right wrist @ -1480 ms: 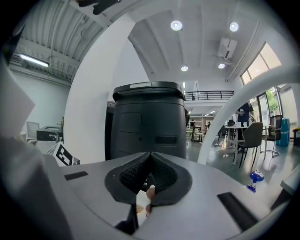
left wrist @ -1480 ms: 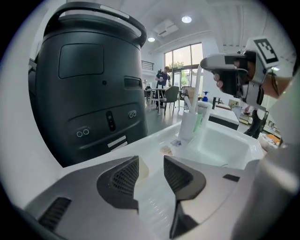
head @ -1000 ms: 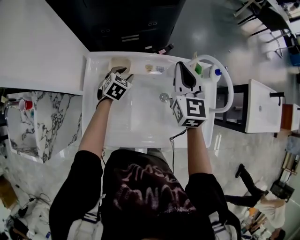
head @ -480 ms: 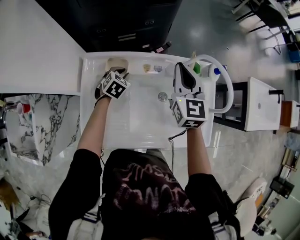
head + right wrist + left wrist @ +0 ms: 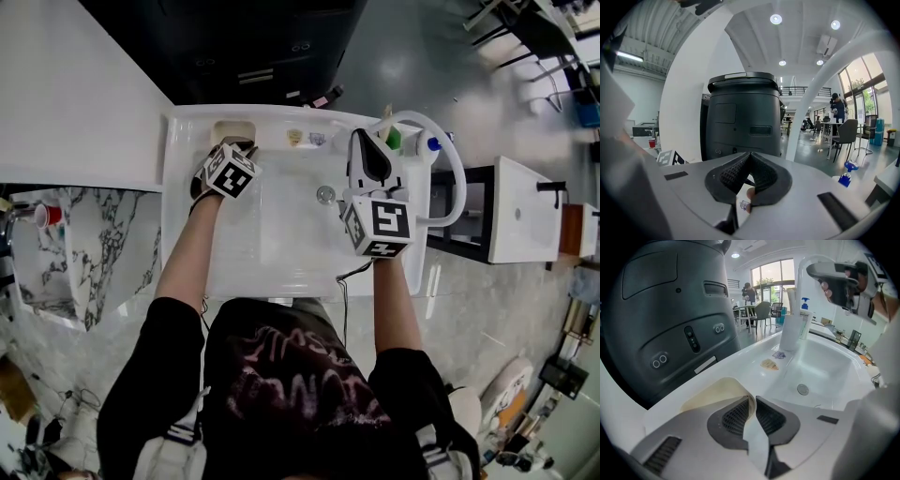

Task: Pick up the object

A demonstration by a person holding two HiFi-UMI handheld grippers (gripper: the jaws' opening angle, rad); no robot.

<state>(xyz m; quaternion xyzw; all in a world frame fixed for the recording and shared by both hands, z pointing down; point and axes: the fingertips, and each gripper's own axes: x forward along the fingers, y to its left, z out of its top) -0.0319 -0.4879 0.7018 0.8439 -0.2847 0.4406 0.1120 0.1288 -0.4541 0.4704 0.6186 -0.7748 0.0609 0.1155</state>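
Now the cream dish (image 5: 232, 131) sits on the back-left ledge of the white sink (image 5: 281, 253), against the rear wall. It is flat and not lifted.

What changed: a second ago the left gripper (image 5: 246, 146) had its tongs wide beside the dish. Its tongs are now narrow and closing. In the left gripper view, the dish's (image 5: 712, 392) near rim stands between the left gripper's (image 5: 752, 401) pads. The rim lies against the left pad, with a thin sliver of gap on the right pad side, so I read it as no full pinch yet.

The hand itself has barely shifted and the dish hasn't moved.

The right gripper (image 5: 362, 133) is unchanged, over the basin next to the arched faucet (image 5: 450, 150). The tips of the right gripper (image 5: 750, 157) are pressed together with nothing between them, so it's idle.

The drain (image 5: 325, 194) and the small bits on the back ledge (image 5: 296, 136) are clear of the grasp.

Meaning: the approach is done and the grasp is under way. The next step is likely to finish the close, then lift straight up. The risk is that the thin rim slips or the dish tips, as it's held by one edge only.
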